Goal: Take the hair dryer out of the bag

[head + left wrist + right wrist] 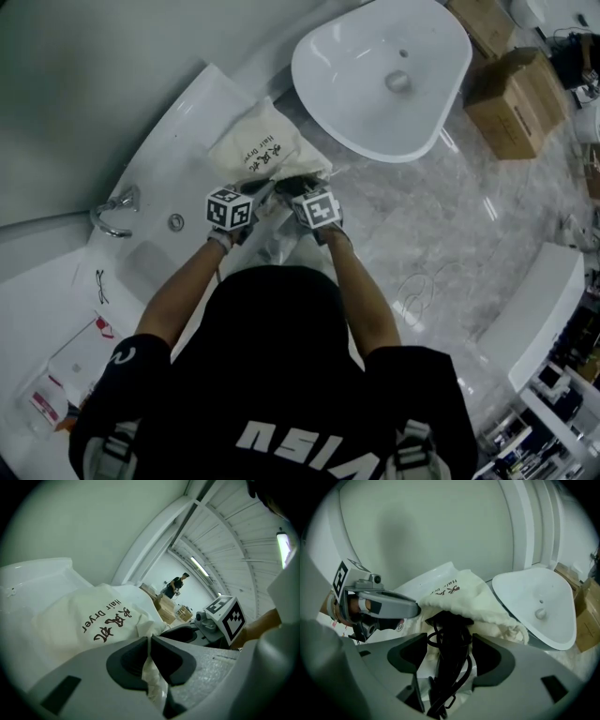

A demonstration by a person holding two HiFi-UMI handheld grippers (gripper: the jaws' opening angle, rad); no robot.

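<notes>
A cream cloth bag [261,150] printed "Hair Dryer" lies on the white counter beside the basin. The black hair dryer [294,185] with its coiled cord sticks out of the bag's mouth toward me. My left gripper [255,194] is shut on the cloth at the bag's opening, and a fold of bag fabric [151,670] is pinched between its jaws. My right gripper [451,651] is open, its jaws standing either side of the hair dryer [449,634] and cord without pressing on them. The dryer's front end is hidden inside the bag [473,599].
A white oval basin [441,56] stands just right of the bag. Cardboard boxes [511,89] lie beyond it on the marble floor. A chrome faucet [114,211] and a second sink are at the left, with small packets [56,375] on the counter. A person [176,585] stands far off.
</notes>
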